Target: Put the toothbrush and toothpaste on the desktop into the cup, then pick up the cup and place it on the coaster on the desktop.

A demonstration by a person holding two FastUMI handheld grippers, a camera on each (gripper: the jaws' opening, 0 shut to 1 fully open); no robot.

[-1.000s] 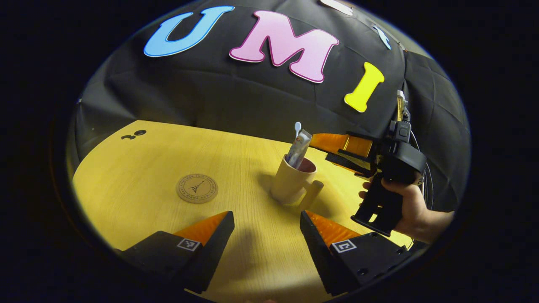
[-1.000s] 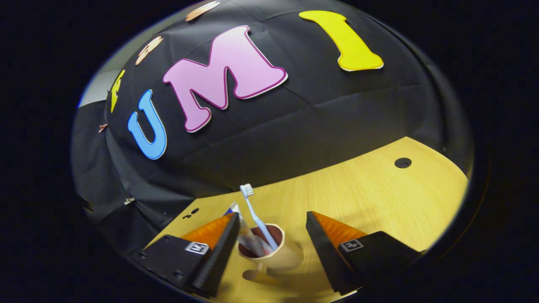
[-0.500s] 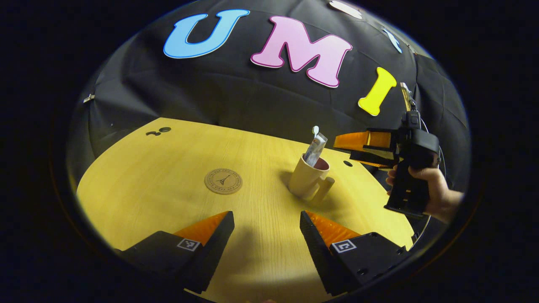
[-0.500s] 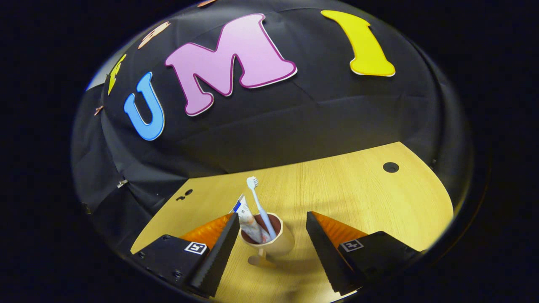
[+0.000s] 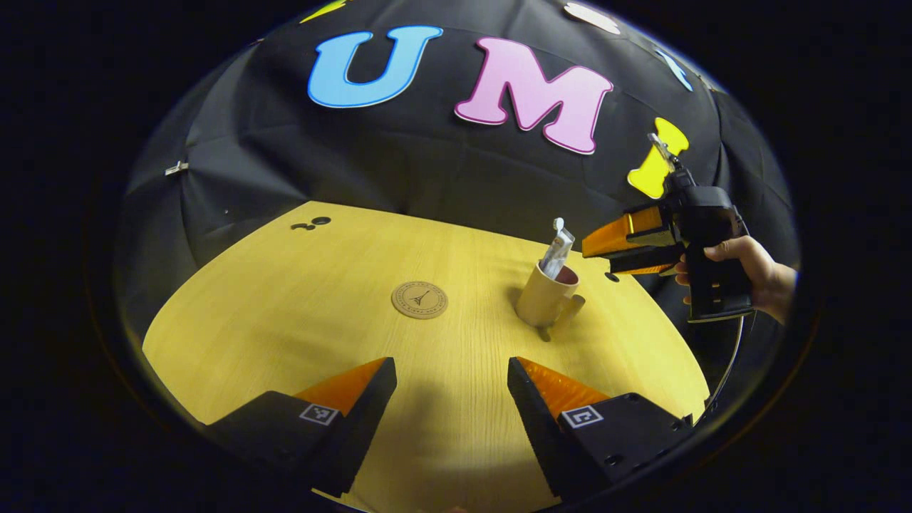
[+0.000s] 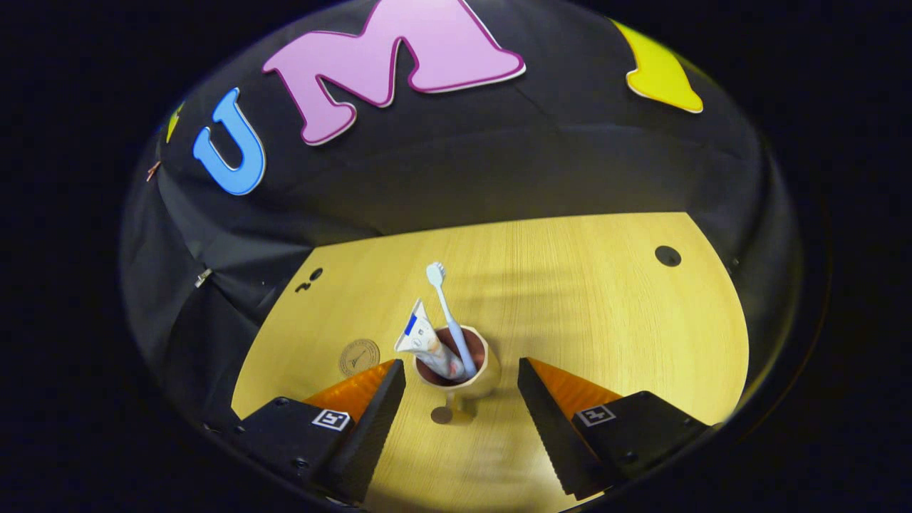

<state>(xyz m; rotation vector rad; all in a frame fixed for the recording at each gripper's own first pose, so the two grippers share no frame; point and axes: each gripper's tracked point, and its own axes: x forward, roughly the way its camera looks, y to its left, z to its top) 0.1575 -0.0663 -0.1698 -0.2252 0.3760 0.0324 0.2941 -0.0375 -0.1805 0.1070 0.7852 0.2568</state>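
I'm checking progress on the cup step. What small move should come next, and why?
Probably lower the right gripper around the cup and close on it. The toothbrush and toothpaste already stand inside, the jaws are open just above it, and the coaster lies bare to the cup's left.

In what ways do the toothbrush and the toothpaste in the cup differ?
The toothbrush is a thin pale stick with a small bristle head on top; the toothpaste is a wide flat tube with a printed label. The toothbrush rises higher above the rim than the toothpaste. Both stand leaning inside the cup.
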